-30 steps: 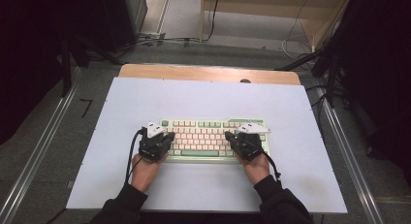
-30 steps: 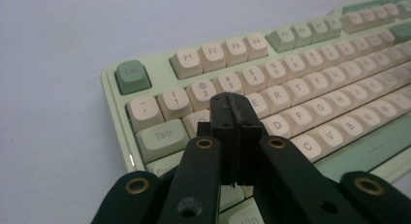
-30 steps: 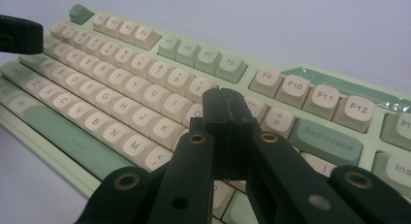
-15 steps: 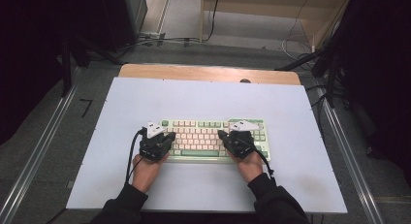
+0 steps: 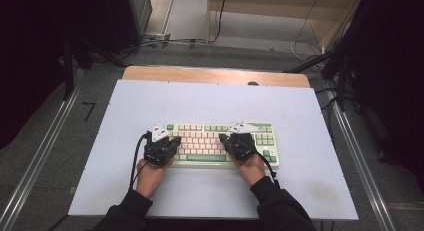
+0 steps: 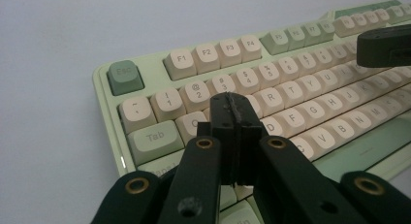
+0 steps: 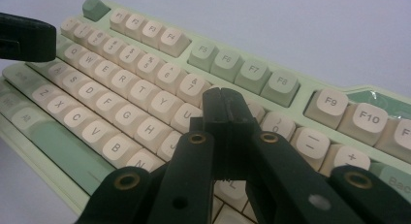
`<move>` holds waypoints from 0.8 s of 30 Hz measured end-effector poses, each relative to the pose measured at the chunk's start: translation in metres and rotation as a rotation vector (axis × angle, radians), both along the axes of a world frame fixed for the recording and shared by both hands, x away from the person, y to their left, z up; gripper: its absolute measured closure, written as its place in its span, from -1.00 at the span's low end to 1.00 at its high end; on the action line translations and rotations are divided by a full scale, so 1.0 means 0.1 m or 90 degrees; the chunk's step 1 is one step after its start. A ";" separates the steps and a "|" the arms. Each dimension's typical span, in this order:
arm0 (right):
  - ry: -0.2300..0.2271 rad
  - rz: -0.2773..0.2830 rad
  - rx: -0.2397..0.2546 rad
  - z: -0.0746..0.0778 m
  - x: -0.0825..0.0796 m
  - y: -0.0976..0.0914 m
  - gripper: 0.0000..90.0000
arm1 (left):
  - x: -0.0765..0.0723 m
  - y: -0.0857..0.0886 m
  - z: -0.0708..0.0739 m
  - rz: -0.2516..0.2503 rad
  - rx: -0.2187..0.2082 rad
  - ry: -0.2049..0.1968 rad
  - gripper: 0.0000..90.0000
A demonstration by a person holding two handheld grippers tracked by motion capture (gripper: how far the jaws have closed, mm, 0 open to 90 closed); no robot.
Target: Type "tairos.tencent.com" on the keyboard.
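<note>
Keyboard (image 5: 220,143) glossy plastic, keycaps matt; table (image 5: 210,103) smooth, probably laminate.

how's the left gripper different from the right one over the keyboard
The left gripper sits at the keyboard's left end, its closed tips over the Q-W keys; the right gripper sits right of the middle, tips over the I-O keys. The left gripper points up and right in the high view, the right one up and left. Both are shut and hold nothing.
</note>
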State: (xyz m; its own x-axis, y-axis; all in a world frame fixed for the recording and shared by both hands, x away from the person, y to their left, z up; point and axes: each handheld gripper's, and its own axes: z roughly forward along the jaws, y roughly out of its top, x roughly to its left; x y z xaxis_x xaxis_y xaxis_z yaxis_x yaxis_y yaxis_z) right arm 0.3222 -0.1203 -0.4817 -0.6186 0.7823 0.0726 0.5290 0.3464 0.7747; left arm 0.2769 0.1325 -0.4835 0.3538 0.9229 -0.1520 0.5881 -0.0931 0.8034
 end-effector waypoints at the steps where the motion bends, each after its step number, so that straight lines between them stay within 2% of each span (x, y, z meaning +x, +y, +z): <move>1: 0.002 0.001 -0.006 -0.01 0.00 0.03 0.94 | 0.00 0.00 0.00 0.000 0.000 0.000 1.00; 15: 0.023 0.004 -0.036 -0.06 0.04 0.11 0.95 | 0.00 -0.01 0.00 -0.003 0.002 0.001 1.00; 24: -0.004 0.011 -0.007 0.08 -0.06 0.07 0.94 | -0.01 -0.01 0.01 -0.007 0.002 -0.002 1.00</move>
